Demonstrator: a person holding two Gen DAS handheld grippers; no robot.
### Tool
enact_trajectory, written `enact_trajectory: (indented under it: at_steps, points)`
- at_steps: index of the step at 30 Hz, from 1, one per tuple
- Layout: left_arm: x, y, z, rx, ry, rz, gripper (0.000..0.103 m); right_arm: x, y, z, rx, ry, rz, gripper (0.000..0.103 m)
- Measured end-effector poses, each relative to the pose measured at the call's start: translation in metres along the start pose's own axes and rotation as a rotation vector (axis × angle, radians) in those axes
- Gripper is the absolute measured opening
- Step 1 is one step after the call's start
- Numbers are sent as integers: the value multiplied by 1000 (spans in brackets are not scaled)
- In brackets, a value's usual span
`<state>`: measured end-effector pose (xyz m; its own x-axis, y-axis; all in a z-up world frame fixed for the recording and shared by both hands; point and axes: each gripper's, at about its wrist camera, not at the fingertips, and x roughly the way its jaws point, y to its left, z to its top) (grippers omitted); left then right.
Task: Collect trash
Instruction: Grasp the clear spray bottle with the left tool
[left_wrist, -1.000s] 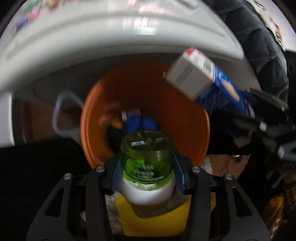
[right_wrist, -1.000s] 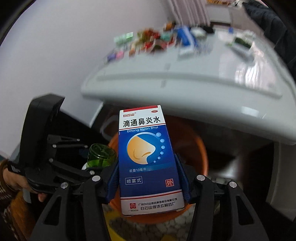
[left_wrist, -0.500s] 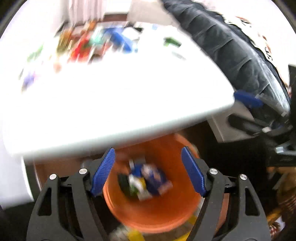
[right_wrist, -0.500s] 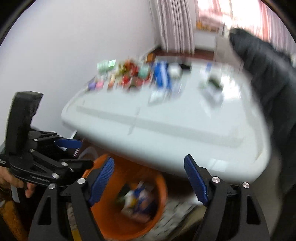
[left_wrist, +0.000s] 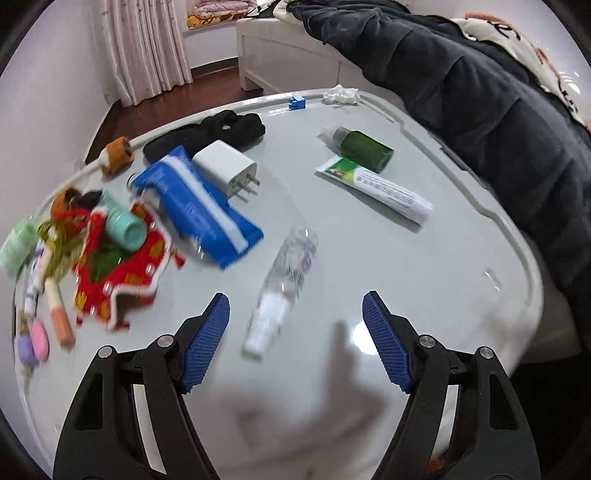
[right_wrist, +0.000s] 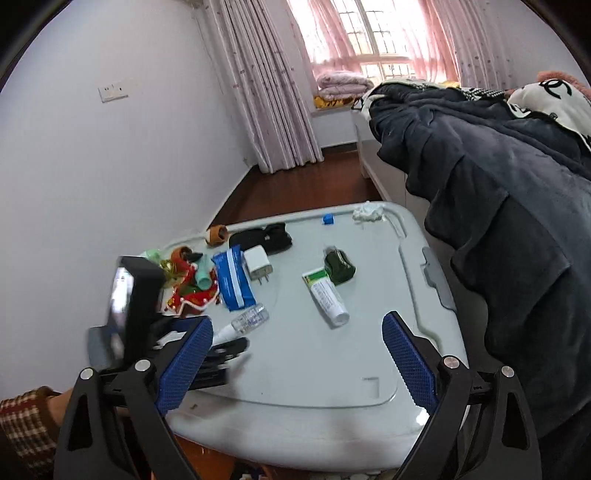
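Both grippers are open and empty above a white table (left_wrist: 424, 295). My left gripper (left_wrist: 295, 332) hovers just short of a clear plastic spray bottle (left_wrist: 284, 280) lying on its side. Beyond it lie a green-and-white tube (left_wrist: 373, 186) and a dark green bottle (left_wrist: 364, 147). My right gripper (right_wrist: 295, 354) is higher and further back; in its view the left gripper's body (right_wrist: 140, 306) sits at the left, with the clear bottle (right_wrist: 247, 319), the tube (right_wrist: 325, 291) and the green bottle (right_wrist: 338, 266) ahead. A crumpled white tissue (left_wrist: 340, 94) lies at the far edge.
A blue pouch (left_wrist: 199, 206), white charger plug (left_wrist: 229, 168), black cloth (left_wrist: 207, 133) and a red-and-gold clutter pile (left_wrist: 110, 251) fill the table's left side. A dark blanket (left_wrist: 480, 103) hangs over the bed on the right. A wall (right_wrist: 110, 166) stands left.
One second ago the left gripper held a green bottle and the right a blue box over an orange bin. Both let go, opened and rose over the table; the bin is out of view.
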<state>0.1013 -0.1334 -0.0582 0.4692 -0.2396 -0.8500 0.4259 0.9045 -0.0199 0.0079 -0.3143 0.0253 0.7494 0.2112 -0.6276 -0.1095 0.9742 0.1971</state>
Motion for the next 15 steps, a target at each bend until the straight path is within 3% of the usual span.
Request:
enact_trajectory:
  at_steps: [6, 7, 8, 15]
  points:
    - [28, 3, 5, -6, 49, 16, 70, -7, 8, -7, -44, -9, 9, 93]
    - [27, 5, 5, -17, 22, 27, 60, -7, 7, -7, -46, -2, 14, 93]
    - [26, 6, 5, -18, 4, 50, 26, -6, 7, -8, -49, 2, 11, 93]
    - [8, 20, -2, -60, 12, 26, 24, 0, 4, -11, -76, 8, -37, 93]
